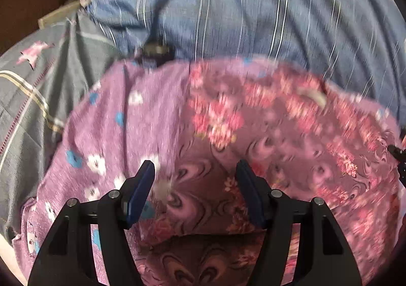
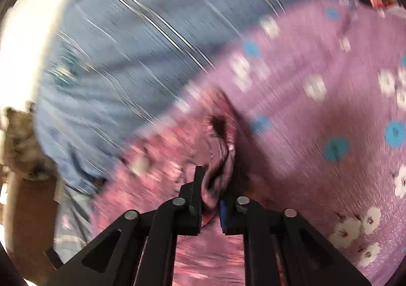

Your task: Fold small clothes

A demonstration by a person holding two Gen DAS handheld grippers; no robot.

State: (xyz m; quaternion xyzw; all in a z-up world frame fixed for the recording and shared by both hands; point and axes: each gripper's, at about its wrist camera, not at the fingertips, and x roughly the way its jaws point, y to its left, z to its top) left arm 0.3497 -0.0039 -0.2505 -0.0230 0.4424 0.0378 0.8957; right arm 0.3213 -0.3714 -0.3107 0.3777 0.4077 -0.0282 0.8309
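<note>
A small pink-maroon floral garment (image 1: 266, 133) lies on a purple cloth with white and blue flowers (image 1: 111, 133). My left gripper (image 1: 195, 171) is open just above the garment, holding nothing. In the right wrist view my right gripper (image 2: 213, 184) is shut on a bunched fold of the pink floral garment (image 2: 218, 171), with the purple flowered cloth (image 2: 317, 108) to its right. Both views are motion-blurred.
A blue striped bedsheet (image 1: 241, 6) lies beyond the clothes and also shows in the right wrist view (image 2: 127, 57). A grey plaid cover with a pink star (image 1: 38, 82) is at the left. A dark round object (image 1: 156, 51) sits at the purple cloth's far edge.
</note>
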